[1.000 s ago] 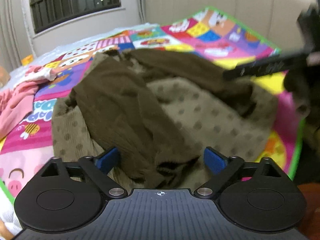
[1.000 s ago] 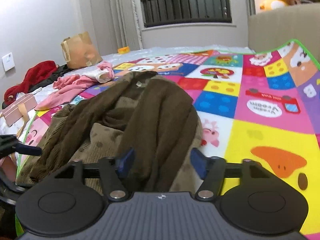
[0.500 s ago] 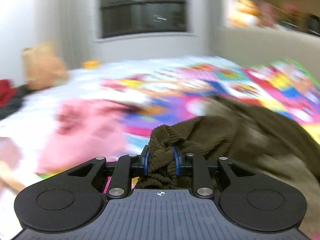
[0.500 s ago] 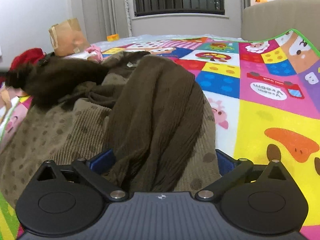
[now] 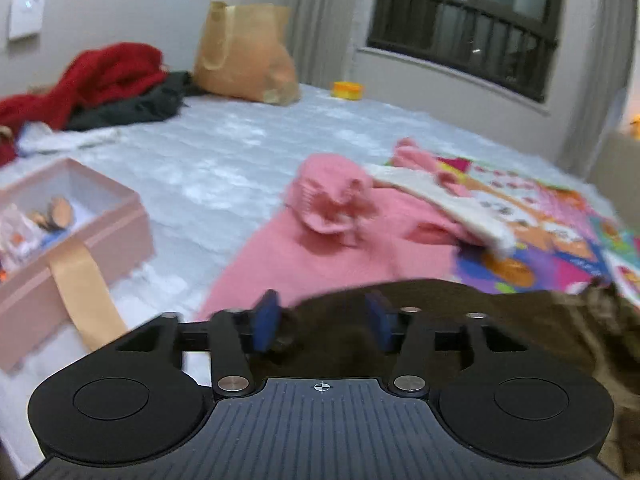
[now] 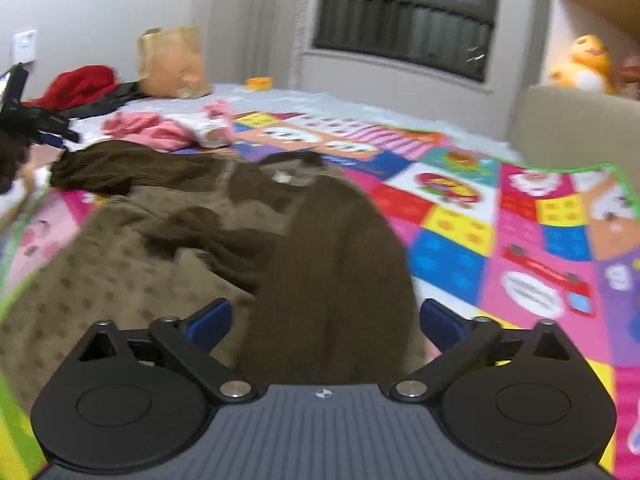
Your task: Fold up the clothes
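Note:
A brown sweater [image 6: 132,264], with a dotted tan body and dark brown sleeves, lies on the colourful play mat [image 6: 520,240]. One dark sleeve [image 6: 100,168] stretches out to the left. Its end [image 5: 460,312] lies between the blue pads of my left gripper [image 5: 322,320]. Those jaws are opening and the pads stand off the cloth. The other sleeve [image 6: 332,272] lies folded down over the body, running between the pads of my right gripper [image 6: 324,320]. Its jaws stand wide and are closing slightly, with no pad on the cloth.
Pink clothes [image 5: 320,240] and a white piece [image 5: 440,196] lie just beyond the left gripper. A pink open box [image 5: 80,232] sits at the left. Farther back are a paper bag [image 5: 244,52] and red and black clothes [image 5: 112,80]. A beige padded edge [image 6: 572,120] bounds the right.
My left gripper shut on the sleeve end, carried it out to the left, and has now opened. My right gripper's jaws spread wide around the other sleeve.

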The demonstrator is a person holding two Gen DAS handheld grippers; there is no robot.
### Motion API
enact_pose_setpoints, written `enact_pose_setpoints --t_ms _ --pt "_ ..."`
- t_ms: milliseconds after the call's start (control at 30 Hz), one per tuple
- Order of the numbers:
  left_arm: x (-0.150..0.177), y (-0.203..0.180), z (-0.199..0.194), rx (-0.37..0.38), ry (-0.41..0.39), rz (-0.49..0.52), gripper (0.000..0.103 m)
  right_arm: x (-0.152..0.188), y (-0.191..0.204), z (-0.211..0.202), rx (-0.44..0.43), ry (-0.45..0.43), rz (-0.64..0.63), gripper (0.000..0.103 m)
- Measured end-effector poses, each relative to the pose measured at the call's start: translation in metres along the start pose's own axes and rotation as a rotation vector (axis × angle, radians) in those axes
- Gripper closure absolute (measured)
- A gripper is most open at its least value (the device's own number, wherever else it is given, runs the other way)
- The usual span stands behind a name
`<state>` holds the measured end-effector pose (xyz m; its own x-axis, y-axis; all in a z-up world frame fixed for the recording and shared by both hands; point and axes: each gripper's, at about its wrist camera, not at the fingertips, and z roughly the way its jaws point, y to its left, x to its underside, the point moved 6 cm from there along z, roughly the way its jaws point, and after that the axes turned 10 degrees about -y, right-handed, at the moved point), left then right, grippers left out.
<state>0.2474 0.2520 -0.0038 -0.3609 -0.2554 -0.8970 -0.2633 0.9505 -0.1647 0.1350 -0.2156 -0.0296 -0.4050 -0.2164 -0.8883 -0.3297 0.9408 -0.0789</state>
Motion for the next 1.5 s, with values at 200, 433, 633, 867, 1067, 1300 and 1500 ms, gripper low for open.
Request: enact_pose_setpoints --t_ms 200,433,633,867,1067,1300,1500 --pt "0.024 -0.045 -0.043 0.186 -0.048 0.011 0.014 0.017 0.014 0.049 -0.004 0.15 -0.197 0.016" --pt "0.07 -0.111 -0.04 0.361 -0.126 -0.011 0.004 0.002 -0.01 0.05 0.105 0.109 -0.552 0.068" --pt "0.102 -0.118 -0.004 0.359 -0.069 -0.118 0.003 -0.037 -0.103 0.079 0.4 0.078 -0.621 0.093" --pt "0.104 -0.094 0.001 0.423 -0.101 -0.294 0.0 -0.062 -0.149 0.071 0.266 0.003 -0.182 0.09" --pt "0.104 -0.092 0.005 0.427 -0.09 -0.303 0.0 -0.009 -0.054 -0.002 -0.074 0.027 -0.314 0.063" --pt "0.103 -0.095 0.006 0.41 -0.076 -0.28 0.0 0.043 -0.021 -0.075 -0.215 0.063 -0.323 0.044" --pt "0.103 -0.096 0.005 0.401 -0.073 -0.273 0.0 0.067 0.0 -0.059 -0.195 0.028 -0.357 0.043"
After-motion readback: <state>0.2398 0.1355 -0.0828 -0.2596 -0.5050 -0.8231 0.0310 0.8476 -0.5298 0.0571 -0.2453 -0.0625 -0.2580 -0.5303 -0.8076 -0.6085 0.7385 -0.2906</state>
